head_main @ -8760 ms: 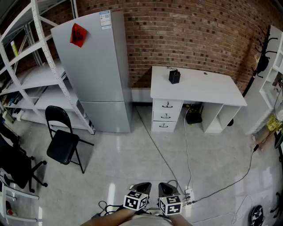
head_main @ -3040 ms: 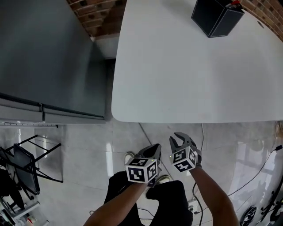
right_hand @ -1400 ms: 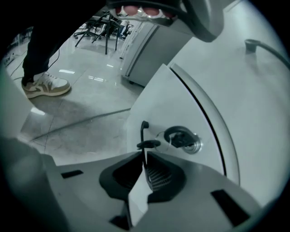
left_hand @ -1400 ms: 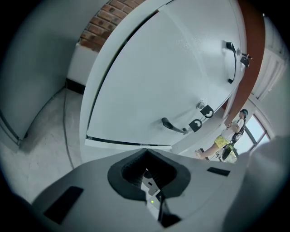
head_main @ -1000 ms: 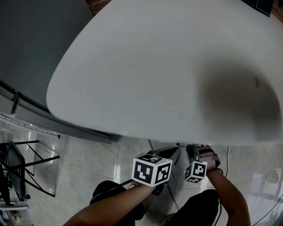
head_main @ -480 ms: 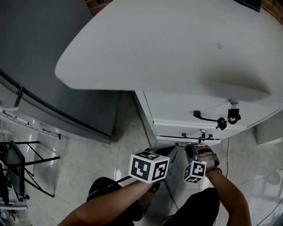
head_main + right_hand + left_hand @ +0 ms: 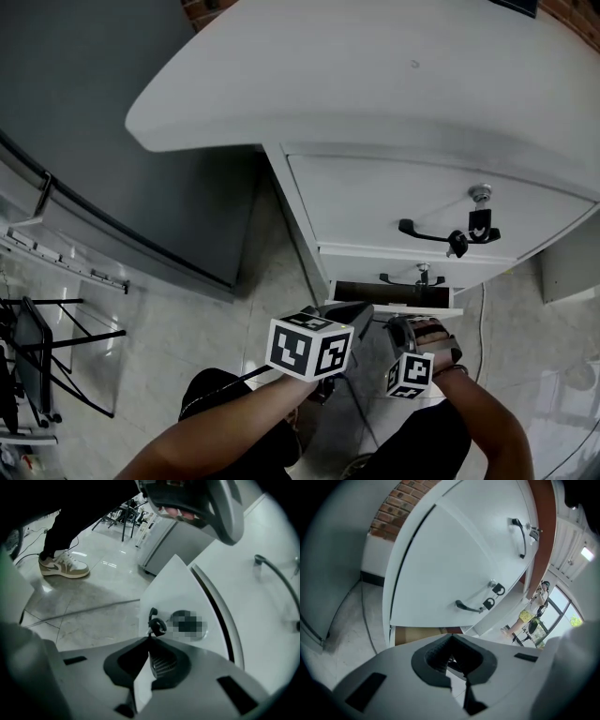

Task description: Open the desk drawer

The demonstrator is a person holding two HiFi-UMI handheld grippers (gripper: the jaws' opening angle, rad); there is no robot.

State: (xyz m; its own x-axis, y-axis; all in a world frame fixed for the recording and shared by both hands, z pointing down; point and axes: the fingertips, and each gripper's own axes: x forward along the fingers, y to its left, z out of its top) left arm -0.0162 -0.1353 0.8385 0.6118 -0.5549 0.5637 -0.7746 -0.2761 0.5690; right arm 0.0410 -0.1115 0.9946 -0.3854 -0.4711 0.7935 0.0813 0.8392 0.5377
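A white desk (image 7: 375,84) has three stacked drawers under its top. The top drawer (image 7: 375,202) carries a black handle (image 7: 427,234) and a key (image 7: 480,222), and the middle drawer's handle (image 7: 410,279) shows below it. The bottom drawer (image 7: 394,307) stands slightly out, with a dark gap above its front; its brown inside (image 7: 422,637) shows in the left gripper view. My right gripper (image 7: 405,324) is at that drawer's front, shut on its handle, which is hidden; the lock (image 7: 157,625) sits just past the jaws. My left gripper (image 7: 359,311) hangs beside it, shut and empty.
A grey fridge (image 7: 94,141) stands left of the desk with a narrow floor strip between. A black folding chair (image 7: 47,356) is at the far left. My own legs and a shoe (image 7: 63,566) are close behind. A cable (image 7: 84,611) lies on the tiles.
The head view has dropped below the desk top, so the drawers show. The bottom drawer has slid out a little with my right gripper on it; the gap above its front is wider.
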